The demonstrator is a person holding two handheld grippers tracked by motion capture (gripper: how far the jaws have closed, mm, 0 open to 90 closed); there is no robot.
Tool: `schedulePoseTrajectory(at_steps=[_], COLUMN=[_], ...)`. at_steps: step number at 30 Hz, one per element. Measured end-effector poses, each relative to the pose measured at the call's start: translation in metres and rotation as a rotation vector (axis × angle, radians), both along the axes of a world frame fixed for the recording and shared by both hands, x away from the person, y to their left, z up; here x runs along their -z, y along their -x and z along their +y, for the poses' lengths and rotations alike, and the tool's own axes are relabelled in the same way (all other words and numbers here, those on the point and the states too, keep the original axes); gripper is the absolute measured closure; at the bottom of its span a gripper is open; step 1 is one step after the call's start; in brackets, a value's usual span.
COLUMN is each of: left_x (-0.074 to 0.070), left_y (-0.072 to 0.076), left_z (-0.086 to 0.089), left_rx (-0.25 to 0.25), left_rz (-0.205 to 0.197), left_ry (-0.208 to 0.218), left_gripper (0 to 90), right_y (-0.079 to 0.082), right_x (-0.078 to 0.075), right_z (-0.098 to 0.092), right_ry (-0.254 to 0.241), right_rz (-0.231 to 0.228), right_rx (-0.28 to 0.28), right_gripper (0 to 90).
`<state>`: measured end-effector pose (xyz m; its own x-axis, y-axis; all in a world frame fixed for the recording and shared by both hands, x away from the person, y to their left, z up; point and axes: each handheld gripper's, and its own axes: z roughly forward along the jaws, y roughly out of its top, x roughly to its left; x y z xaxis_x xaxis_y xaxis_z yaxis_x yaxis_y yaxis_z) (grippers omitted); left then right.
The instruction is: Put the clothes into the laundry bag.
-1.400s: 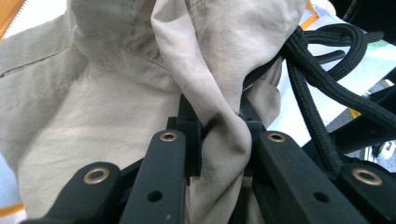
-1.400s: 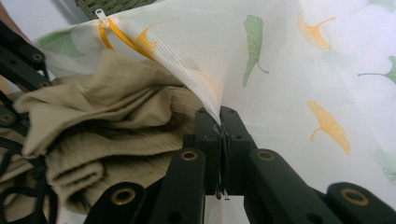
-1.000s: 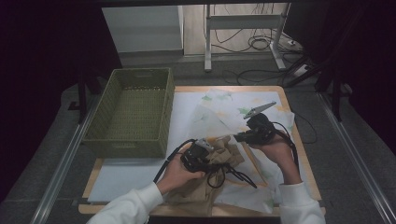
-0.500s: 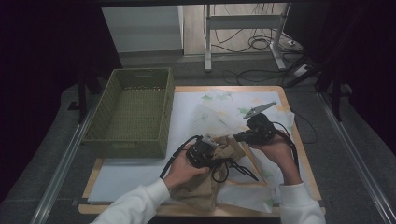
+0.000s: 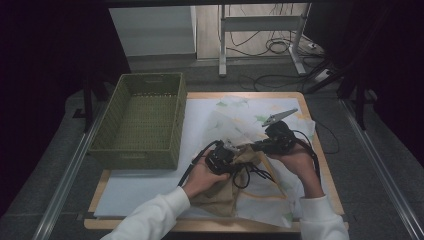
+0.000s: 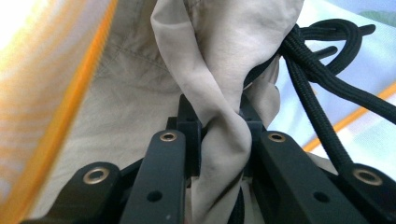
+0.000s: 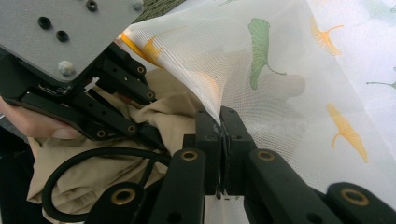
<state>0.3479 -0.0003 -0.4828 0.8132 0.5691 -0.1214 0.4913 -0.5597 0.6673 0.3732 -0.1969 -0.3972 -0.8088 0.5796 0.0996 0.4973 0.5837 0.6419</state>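
In the high view the left gripper (image 5: 226, 156) and right gripper (image 5: 260, 145) are too small to show how their jaws stand. The person's forearms run off the bottom edge, and the left hand (image 5: 202, 176) covers part of the beige cloth (image 5: 220, 195). In the left gripper view the orange-striped fabric (image 6: 56, 93) at the left is blurred, and the black cord (image 6: 322, 93) leaves the frame at right.

Lab – dark curtains, floor cables (image 5: 272, 47), rig table (image 5: 215, 224).
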Motion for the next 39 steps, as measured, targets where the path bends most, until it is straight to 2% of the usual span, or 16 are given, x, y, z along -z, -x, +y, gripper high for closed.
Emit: schedulePoseTrajectory(at_steps=[13,21,25,32,36,39], left_x=[0.002,0.007,0.009,0.01,0.011,0.01], left_y=[-0.01,-0.014,-0.014,-0.015,-0.011,-0.005], left_z=[-0.008,-0.017,-0.021,-0.022,-0.022,-0.021], left_rx=[-0.022,-0.021,-0.019,-0.021,-0.021,-0.015], left_rz=[-0.033,-0.04,-0.062,-0.06,-0.069,-0.052], left_ry=[0.003,-0.014,-0.029,-0.028,-0.02,0.011], left_gripper=[77.7,77.6,77.5,76.3,69.5,54.2], right_y=[0.0,0.0,0.0,-0.001,-0.001,-0.002], right_x=[0.0,-0.001,-0.001,0.0,0.0,0.001], right_z=[0.0,-0.001,-0.001,-0.001,-0.002,-0.003], right_ry=[-0.001,-0.004,-0.006,-0.006,-0.007,-0.006], right_rz=[-0.005,-0.01,-0.011,-0.005,-0.005,-0.004], right_rx=[0.003,0.005,0.003,0.004,0.005,0.009], right_gripper=[86.4,86.4,86.4,86.4,86.4,86.4])
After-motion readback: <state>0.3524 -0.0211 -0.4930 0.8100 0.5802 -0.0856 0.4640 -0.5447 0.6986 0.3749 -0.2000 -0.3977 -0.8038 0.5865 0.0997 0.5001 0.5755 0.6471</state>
